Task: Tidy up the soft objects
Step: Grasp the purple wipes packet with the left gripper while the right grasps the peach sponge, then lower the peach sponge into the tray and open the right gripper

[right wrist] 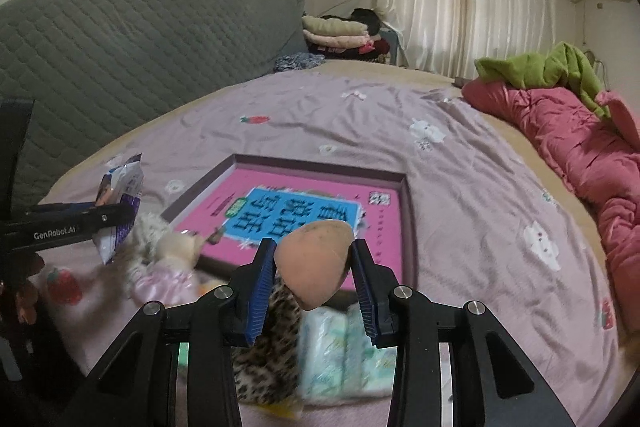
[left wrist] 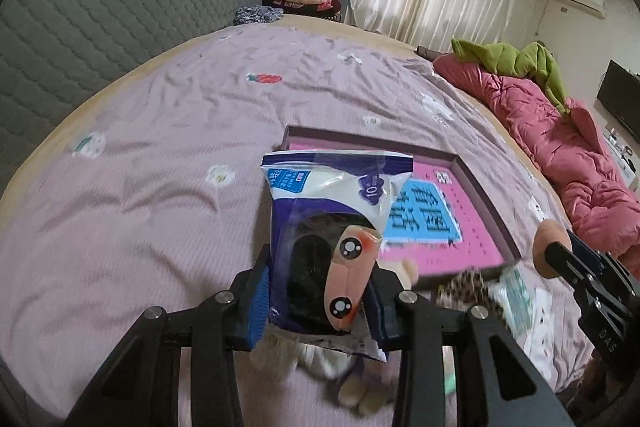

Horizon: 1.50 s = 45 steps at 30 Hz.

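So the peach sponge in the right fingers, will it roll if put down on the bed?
Probably a little: the sponge is egg-shaped with a pointed end, so it would likely tip sideways. It looks soft and light, and the wrinkled sheet should stop it quickly.

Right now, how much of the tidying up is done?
Nothing looks put away yet: the pink box on the bed holds no soft things. In hand: the left hand-held gripper grips a tissue packet, and the right hand-held gripper squeezes a peach sponge. Left to do: the doll, the leopard-print cloth and the pale packet lie loose beside the box.
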Each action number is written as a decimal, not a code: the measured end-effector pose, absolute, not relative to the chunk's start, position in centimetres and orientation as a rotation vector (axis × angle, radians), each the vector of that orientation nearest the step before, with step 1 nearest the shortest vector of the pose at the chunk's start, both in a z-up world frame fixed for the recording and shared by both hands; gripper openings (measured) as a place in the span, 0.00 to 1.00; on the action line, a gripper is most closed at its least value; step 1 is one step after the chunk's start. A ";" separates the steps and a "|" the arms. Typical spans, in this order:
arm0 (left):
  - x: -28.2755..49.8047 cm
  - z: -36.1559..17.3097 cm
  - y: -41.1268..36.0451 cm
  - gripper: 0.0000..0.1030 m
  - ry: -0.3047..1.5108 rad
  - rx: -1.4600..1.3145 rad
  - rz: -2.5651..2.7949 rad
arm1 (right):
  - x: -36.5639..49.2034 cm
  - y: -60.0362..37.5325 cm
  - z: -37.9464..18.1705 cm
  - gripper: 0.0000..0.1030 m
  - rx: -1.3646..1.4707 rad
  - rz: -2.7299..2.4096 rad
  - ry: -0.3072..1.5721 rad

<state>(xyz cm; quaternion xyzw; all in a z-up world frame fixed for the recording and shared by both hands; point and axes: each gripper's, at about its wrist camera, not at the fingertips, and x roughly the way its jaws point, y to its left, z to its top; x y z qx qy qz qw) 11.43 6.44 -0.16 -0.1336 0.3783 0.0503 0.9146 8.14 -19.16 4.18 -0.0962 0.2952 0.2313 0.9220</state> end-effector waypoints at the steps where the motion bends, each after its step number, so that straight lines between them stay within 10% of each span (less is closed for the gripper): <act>1: 12.2 0.0 6.5 0.39 0.777 -0.275 0.099 | 8.6 -19.2 4.3 0.38 -0.199 0.469 0.605; 45: 22.9 -6.0 4.7 0.39 1.054 -0.152 0.053 | 18.7 -17.8 -3.7 0.40 -0.509 0.374 0.899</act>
